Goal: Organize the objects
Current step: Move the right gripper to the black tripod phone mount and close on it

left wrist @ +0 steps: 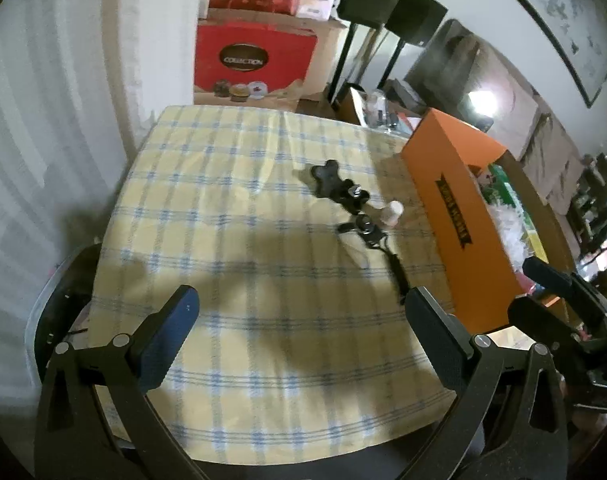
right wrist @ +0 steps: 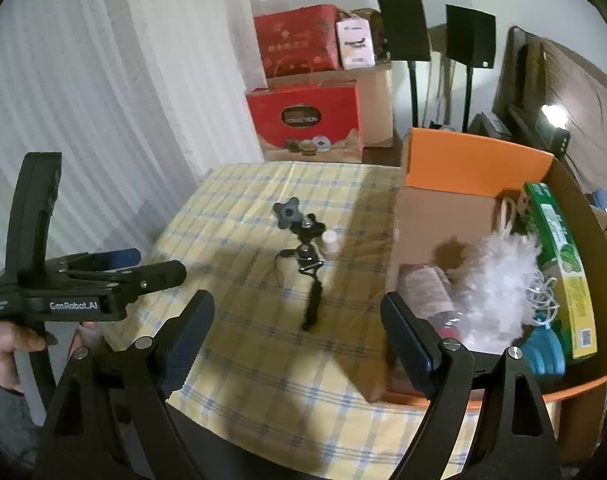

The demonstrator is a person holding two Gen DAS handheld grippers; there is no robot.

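Observation:
On the yellow and blue checked tablecloth [left wrist: 223,208] lie a black star-shaped knob [left wrist: 327,174], a black mount piece [left wrist: 353,198], a small white bottle [left wrist: 391,212] and a black clip with a strap [left wrist: 369,232]. All of them sit beside the open orange box [left wrist: 455,220]. My left gripper [left wrist: 302,294] stands open over the near cloth, short of these items, with nothing between its fingers. My right gripper [right wrist: 296,300] is open too and holds nothing. The strap [right wrist: 313,300] lies just beyond it, and the orange box [right wrist: 475,160] is to its right. The left gripper [right wrist: 159,263] shows at the left, held by a hand [right wrist: 7,348].
The orange box holds a white fluffy item [right wrist: 499,280], a green carton [right wrist: 563,264], a brown roll [right wrist: 423,288], blue things [right wrist: 547,352] and a white cable. Red gift boxes [right wrist: 303,120] and two black speakers on stands [right wrist: 403,28] stand behind the table. A white curtain hangs on the left.

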